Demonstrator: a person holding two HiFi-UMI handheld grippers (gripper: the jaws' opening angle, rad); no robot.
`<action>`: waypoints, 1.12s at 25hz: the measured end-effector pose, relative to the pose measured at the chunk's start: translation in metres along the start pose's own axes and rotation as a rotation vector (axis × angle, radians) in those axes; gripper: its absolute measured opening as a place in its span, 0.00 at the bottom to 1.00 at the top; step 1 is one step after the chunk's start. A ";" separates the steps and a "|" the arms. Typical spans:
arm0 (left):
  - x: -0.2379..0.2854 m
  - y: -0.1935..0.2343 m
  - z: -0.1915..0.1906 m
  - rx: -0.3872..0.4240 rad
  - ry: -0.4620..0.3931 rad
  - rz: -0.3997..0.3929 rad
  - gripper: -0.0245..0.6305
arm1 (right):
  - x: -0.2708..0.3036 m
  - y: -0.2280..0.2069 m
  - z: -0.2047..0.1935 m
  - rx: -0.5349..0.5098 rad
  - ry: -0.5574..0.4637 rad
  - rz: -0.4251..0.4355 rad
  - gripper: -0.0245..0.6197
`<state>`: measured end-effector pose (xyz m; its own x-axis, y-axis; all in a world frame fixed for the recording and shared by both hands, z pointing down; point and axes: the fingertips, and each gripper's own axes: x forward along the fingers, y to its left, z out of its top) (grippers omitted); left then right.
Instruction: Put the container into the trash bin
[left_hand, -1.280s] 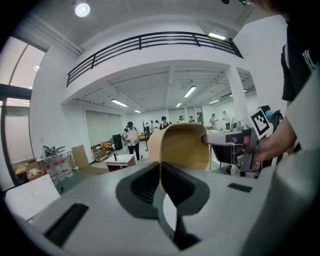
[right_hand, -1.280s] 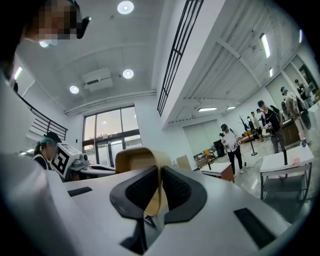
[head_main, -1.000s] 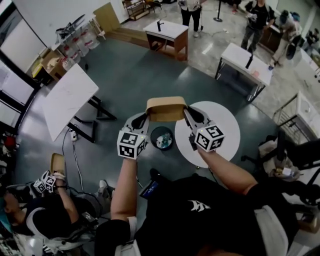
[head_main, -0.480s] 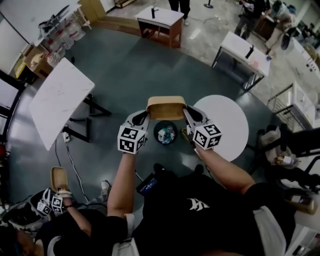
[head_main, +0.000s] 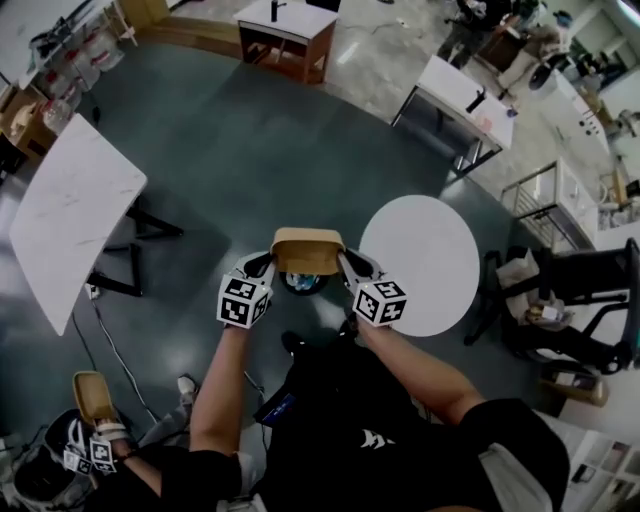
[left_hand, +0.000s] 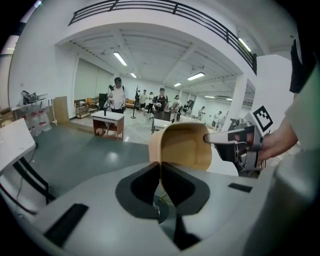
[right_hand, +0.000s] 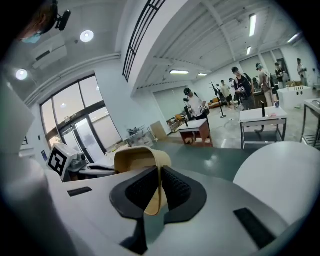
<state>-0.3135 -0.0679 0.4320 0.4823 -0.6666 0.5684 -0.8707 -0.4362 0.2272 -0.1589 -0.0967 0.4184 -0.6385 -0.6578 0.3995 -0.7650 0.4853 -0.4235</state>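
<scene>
A tan, tub-shaped container (head_main: 308, 250) hangs between my two grippers, just over a dark round trash bin (head_main: 303, 284) on the floor. The container hides most of the bin; some litter shows inside it. My left gripper (head_main: 266, 263) is shut on the container's left rim, my right gripper (head_main: 346, 263) on its right rim. In the left gripper view the thin wall of the container (left_hand: 183, 147) is pinched between the black pads (left_hand: 176, 184), with the right gripper (left_hand: 235, 142) across from it. The right gripper view shows the other edge of the container (right_hand: 138, 159) clamped.
A round white table (head_main: 420, 262) stands right beside the bin. A rectangular white table (head_main: 70, 215) is at the left, and a black chair (head_main: 570, 300) at the right. Another person with grippers (head_main: 85, 440) sits at lower left. Desks and people stand farther back.
Both grippers have come down with the container toward the bin. The bin, seen whole below the container earlier, is now mostly covered by it.
</scene>
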 end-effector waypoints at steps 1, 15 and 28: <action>0.004 0.008 -0.012 -0.010 0.020 -0.005 0.07 | 0.007 -0.001 -0.015 0.017 0.021 -0.015 0.12; 0.132 0.052 -0.162 -0.012 0.213 0.001 0.05 | 0.072 -0.091 -0.214 0.289 0.145 -0.184 0.12; 0.246 0.068 -0.311 -0.047 0.341 -0.034 0.05 | 0.126 -0.185 -0.371 0.232 0.299 -0.310 0.11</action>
<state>-0.2840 -0.0732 0.8329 0.4584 -0.4083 0.7894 -0.8618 -0.4213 0.2826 -0.1296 -0.0558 0.8485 -0.4062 -0.5403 0.7370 -0.9055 0.1296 -0.4040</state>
